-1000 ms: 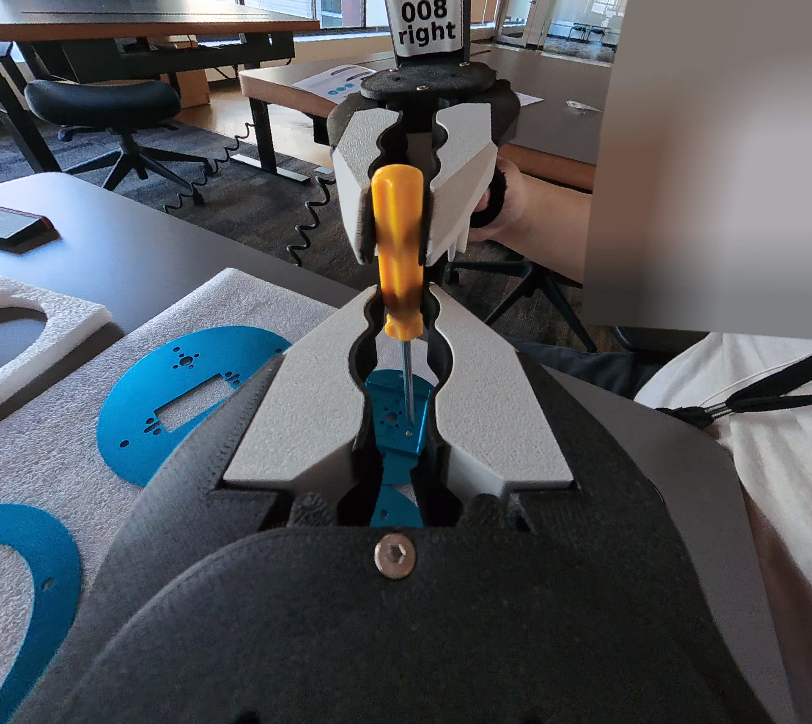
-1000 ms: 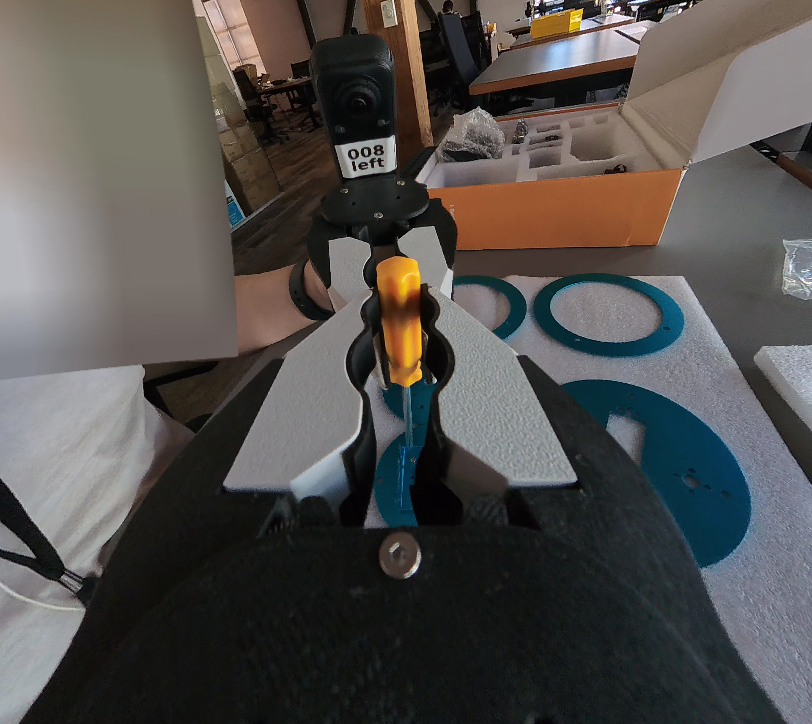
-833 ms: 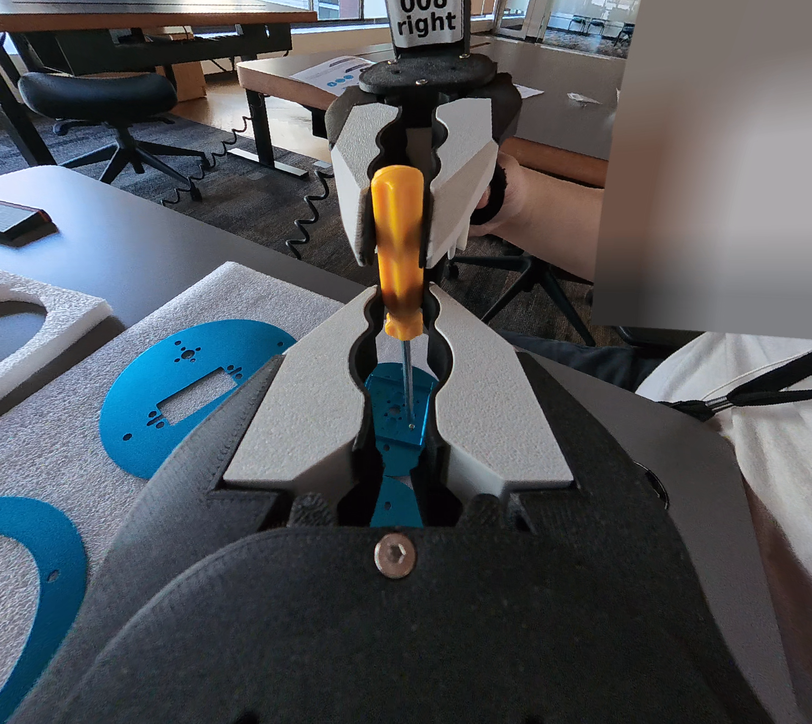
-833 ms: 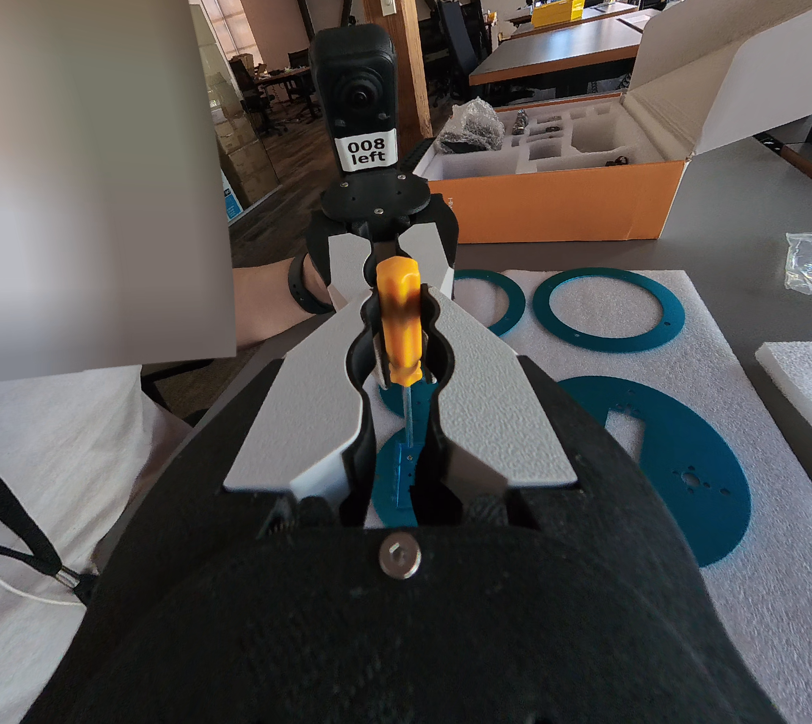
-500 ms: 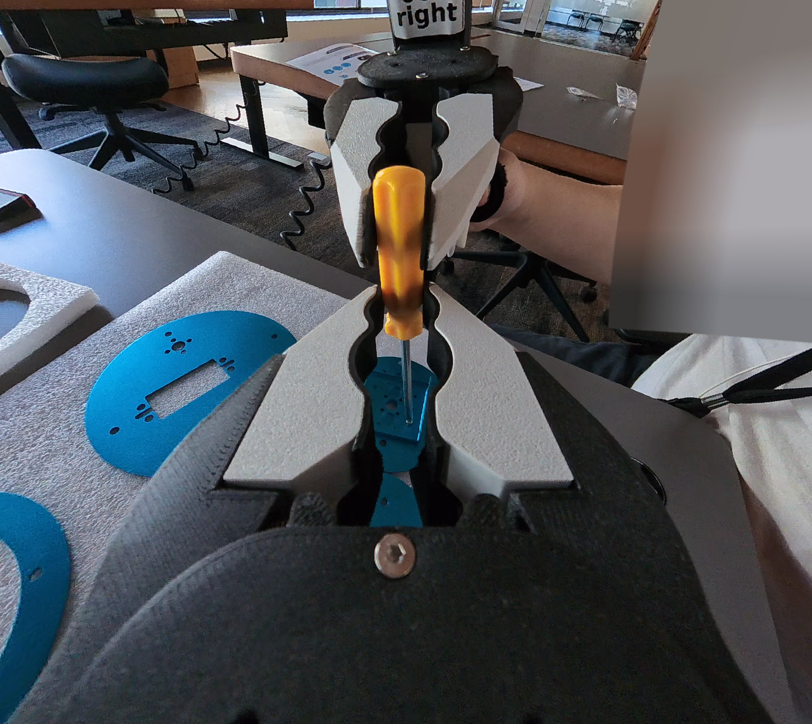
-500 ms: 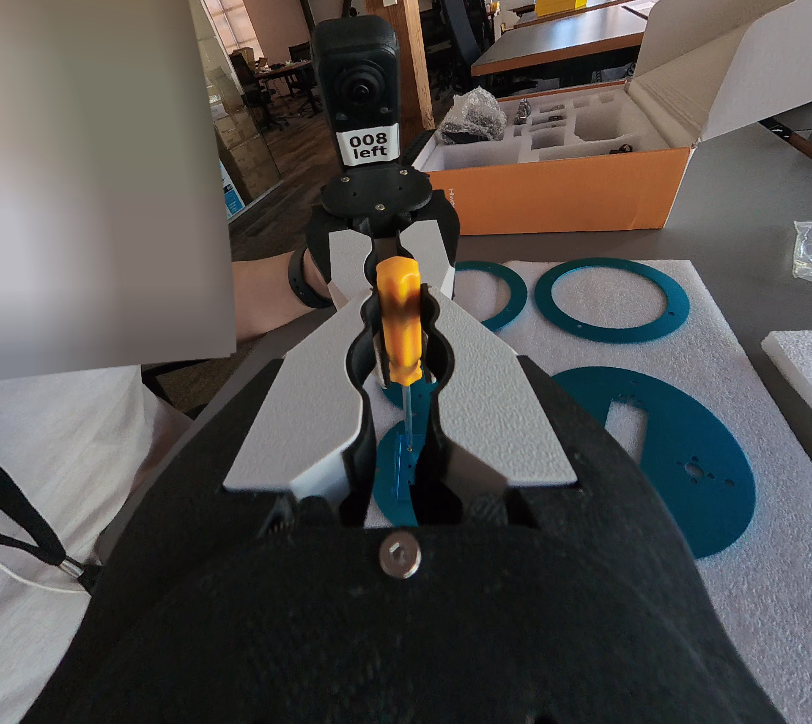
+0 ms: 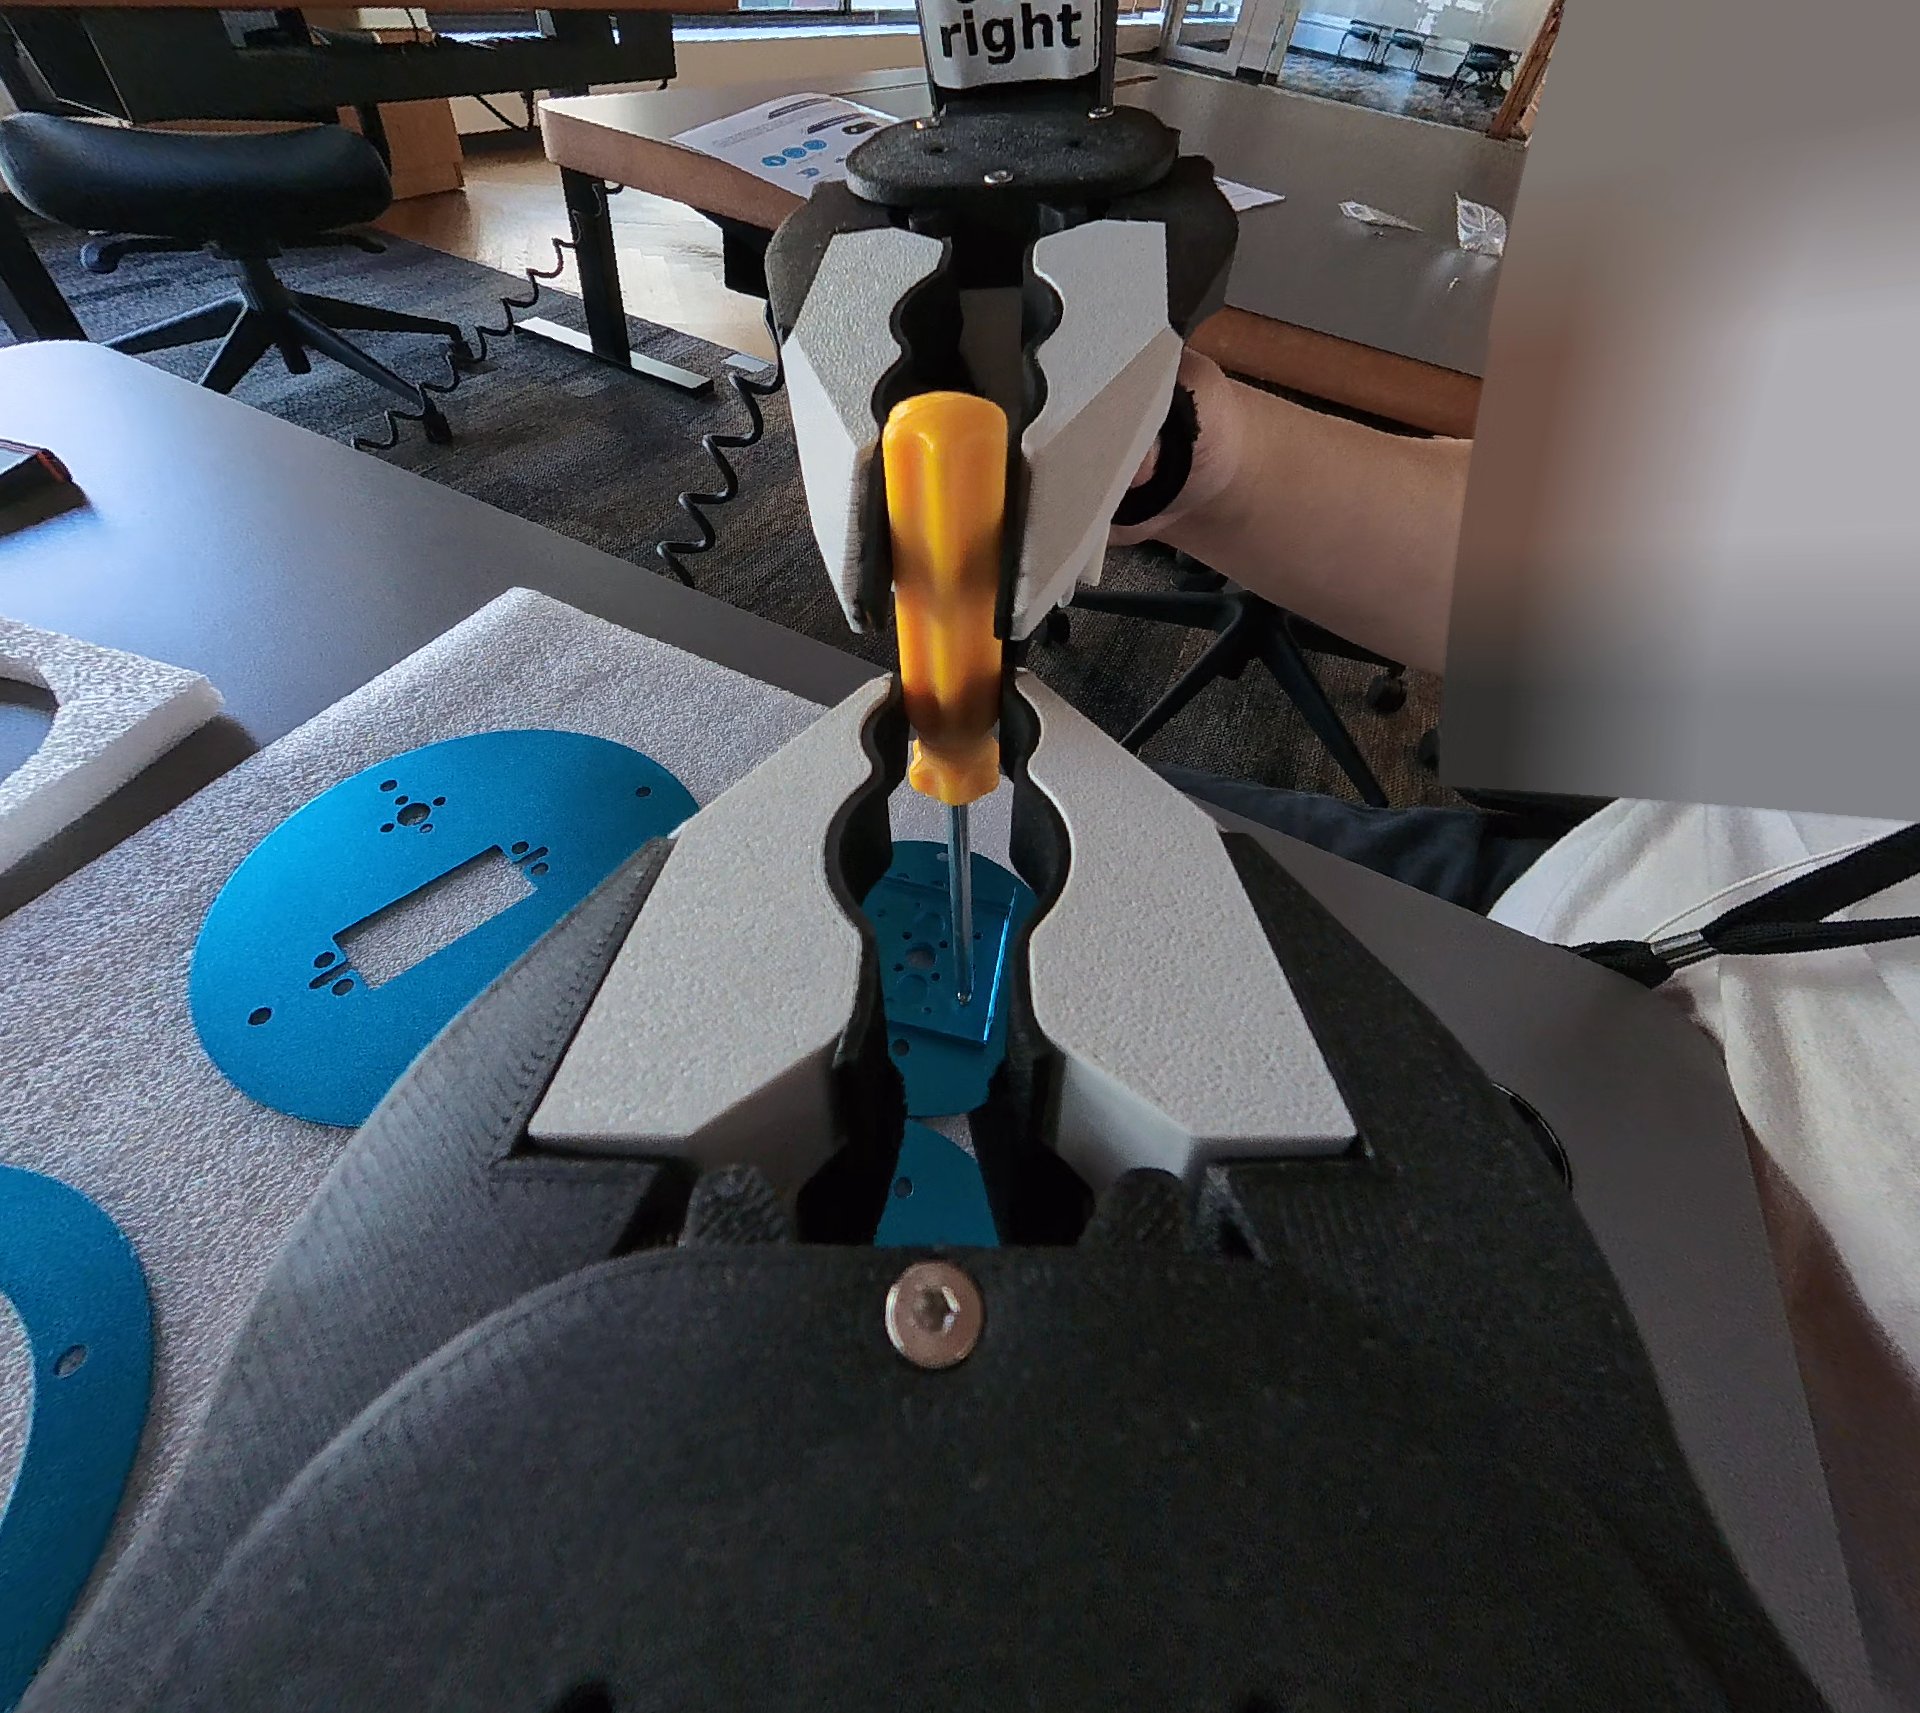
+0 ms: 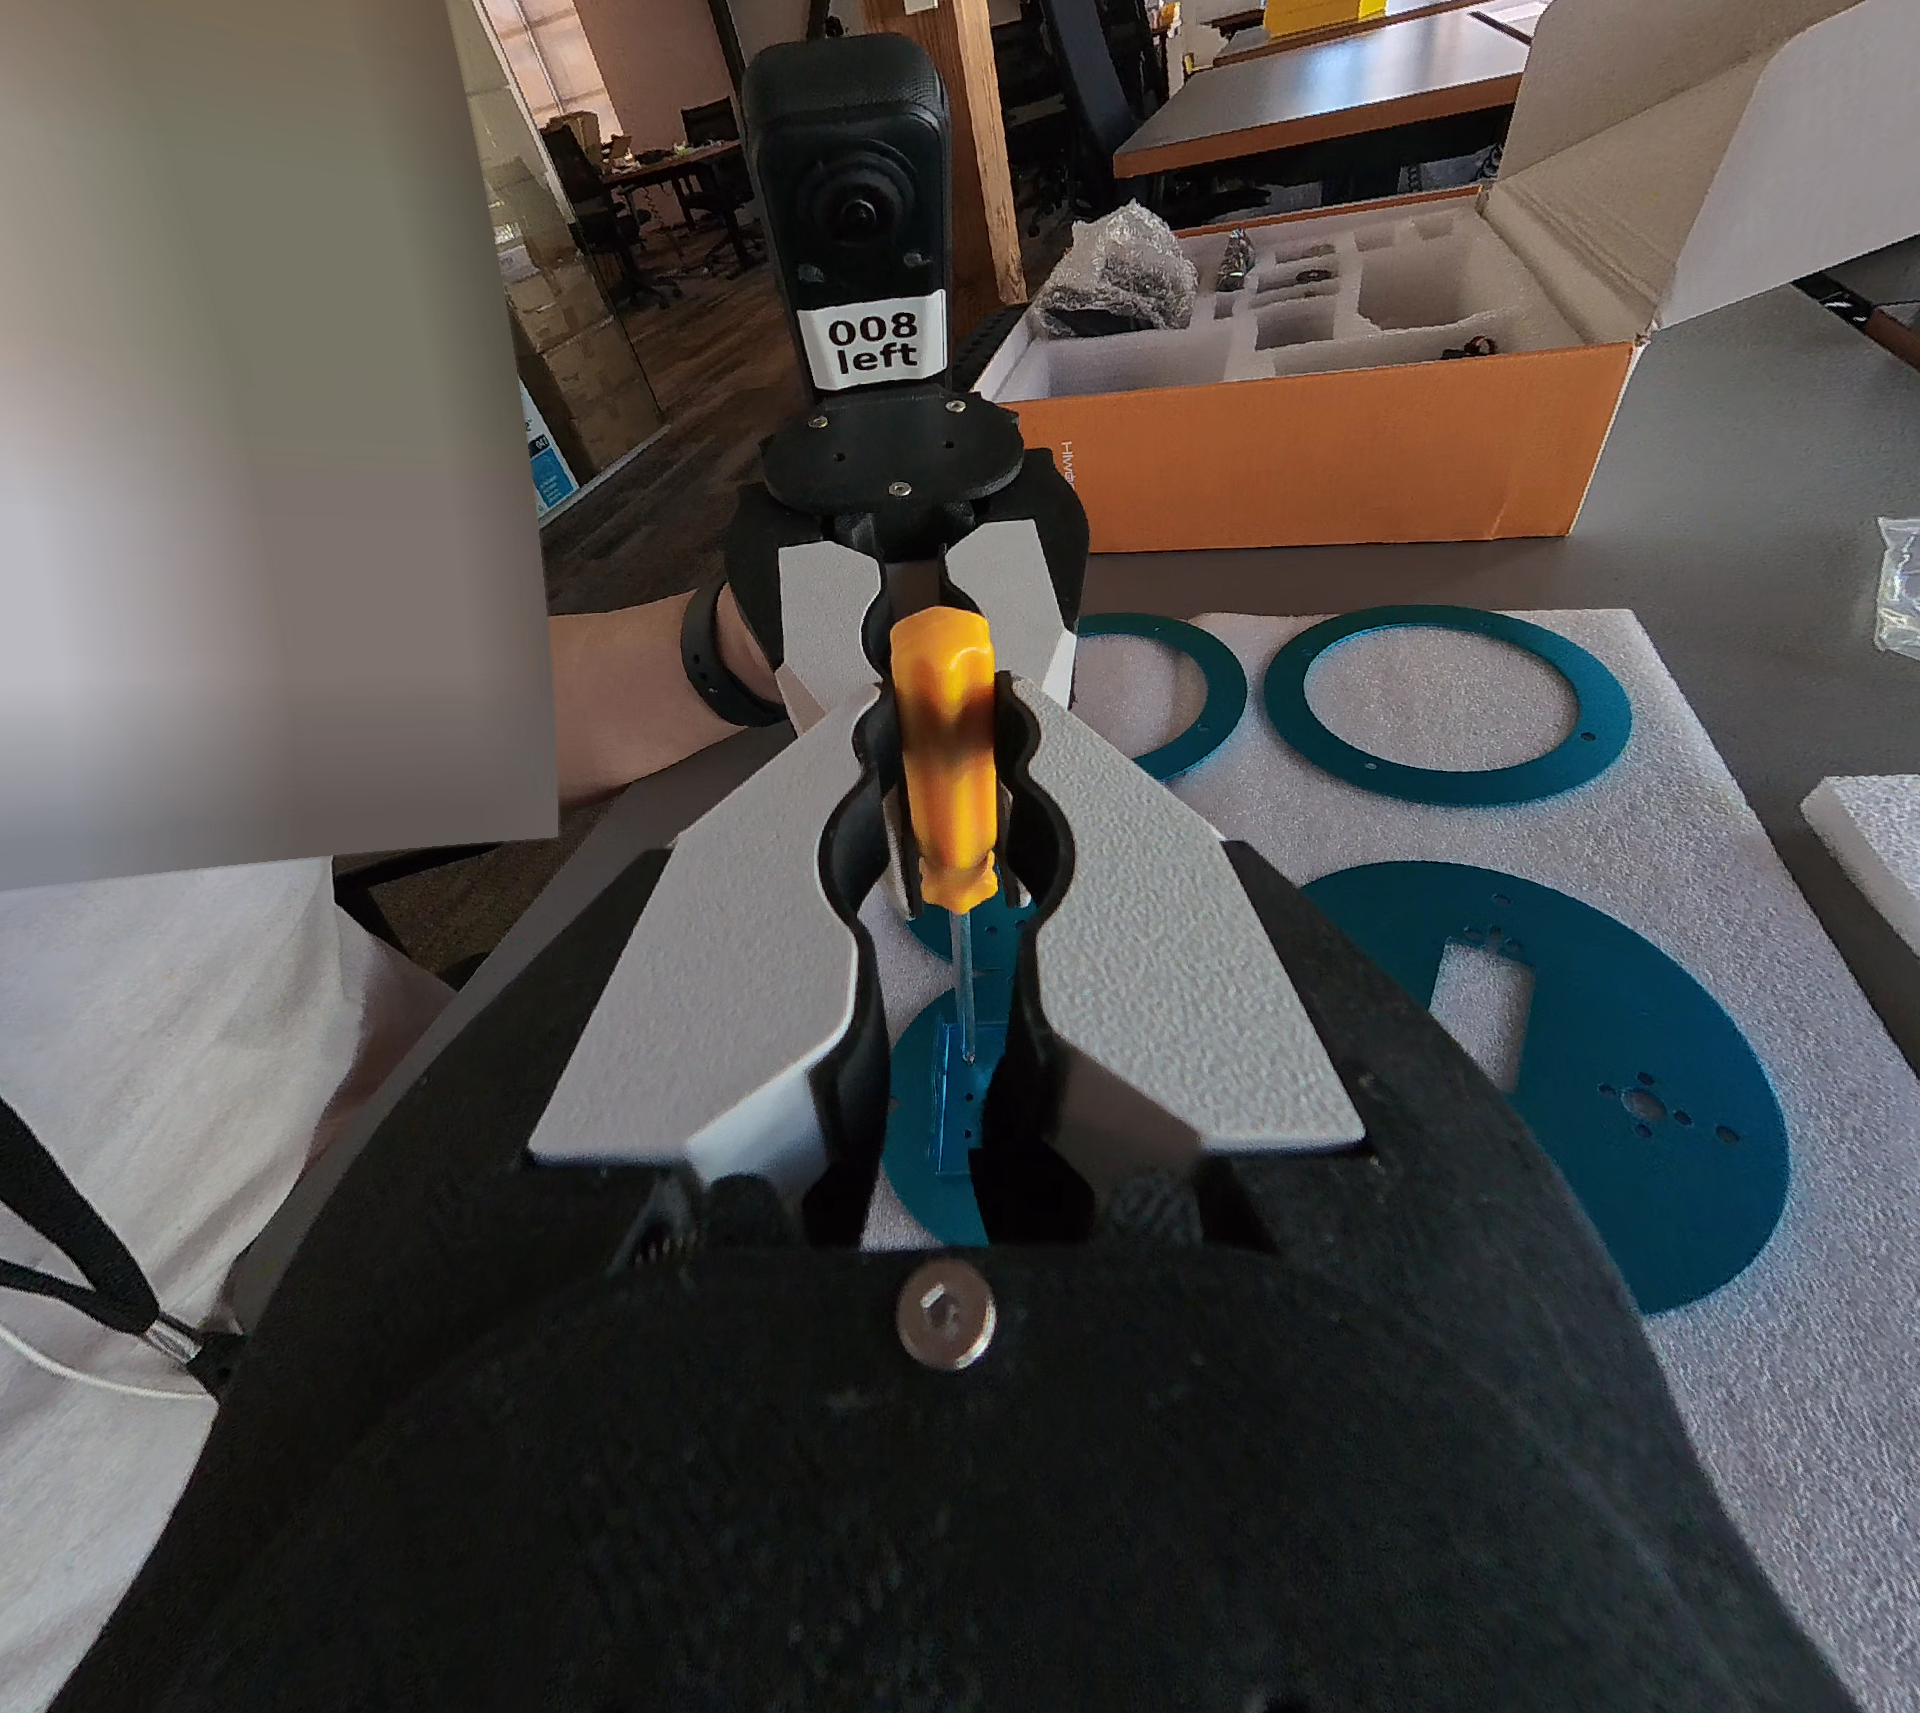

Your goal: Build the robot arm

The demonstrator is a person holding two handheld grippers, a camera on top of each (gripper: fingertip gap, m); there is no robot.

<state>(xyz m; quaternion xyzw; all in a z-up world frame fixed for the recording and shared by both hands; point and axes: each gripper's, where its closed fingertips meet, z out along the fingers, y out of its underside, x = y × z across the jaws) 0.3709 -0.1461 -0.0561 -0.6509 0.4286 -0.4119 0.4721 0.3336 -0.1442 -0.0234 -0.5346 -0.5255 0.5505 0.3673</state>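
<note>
An orange-handled screwdriver (image 7: 943,541) stands nearly upright between the two facing grippers. Its thin metal tip rests on a small blue bracket (image 7: 920,957) that sits on a small blue disc (image 7: 935,1076) on white foam sheet (image 7: 125,988). My right gripper (image 8: 943,697) is shut on the upper handle. My left gripper (image 7: 956,702) has its fingertips closed against the handle's lower end. The bracket also shows in the right wrist view (image 8: 961,1102), low between the fingers. The handle hides the left fingertips in the right wrist view.
A round blue plate with a rectangular cut-out (image 8: 1558,1092) and blue rings (image 8: 1444,697) lie on the foam. An open orange box (image 8: 1330,458) with a foam insert stands behind. A second foam piece (image 7: 94,707) lies beside it. The person sits at the table edge.
Both grippers and the screwdriver have tilted slightly together, so the surroundings drift a little in both views. The grip and the tip's place on the bracket are the same.
</note>
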